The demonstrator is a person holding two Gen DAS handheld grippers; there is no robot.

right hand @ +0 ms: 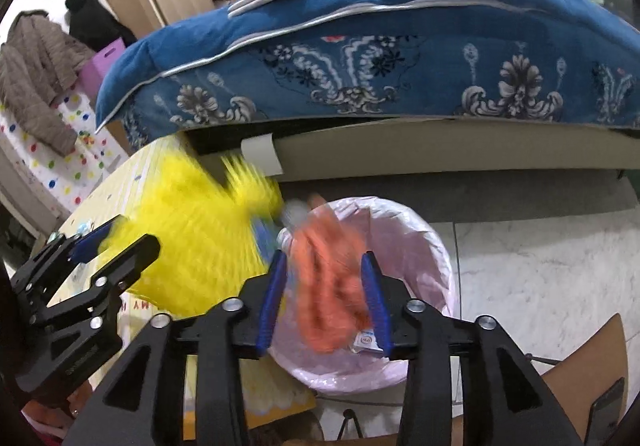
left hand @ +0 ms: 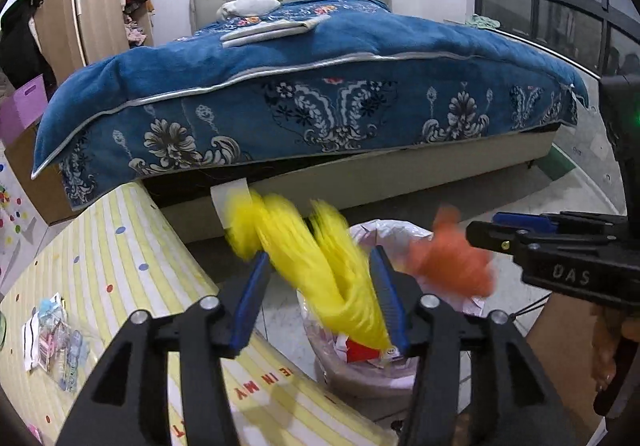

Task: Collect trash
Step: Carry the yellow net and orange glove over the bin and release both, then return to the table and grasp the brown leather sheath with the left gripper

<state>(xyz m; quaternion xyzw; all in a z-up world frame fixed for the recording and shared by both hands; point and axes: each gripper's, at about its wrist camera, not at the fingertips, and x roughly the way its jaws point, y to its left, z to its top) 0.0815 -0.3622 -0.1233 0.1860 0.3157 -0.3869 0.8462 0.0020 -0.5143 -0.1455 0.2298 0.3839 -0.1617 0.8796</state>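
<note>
A blurred yellow wrapper (left hand: 320,270) hangs between the fingers of my left gripper (left hand: 322,260), whose jaws stand open; it touches only the right finger, above the bin's edge. It also shows in the right wrist view (right hand: 192,246). A blurred orange wrapper (right hand: 332,286) lies between the open jaws of my right gripper (right hand: 324,266), over the pink-lined trash bin (right hand: 436,246). The orange wrapper (left hand: 452,266) and right gripper (left hand: 484,234) show at the right of the left wrist view. The bin (left hand: 360,378) holds other trash.
A low table with a yellow striped cover (left hand: 120,266) stands left of the bin, with small packets (left hand: 56,338) on it. A bed with a blue blanket (left hand: 320,86) is right behind. A cardboard piece (right hand: 580,366) is at the lower right.
</note>
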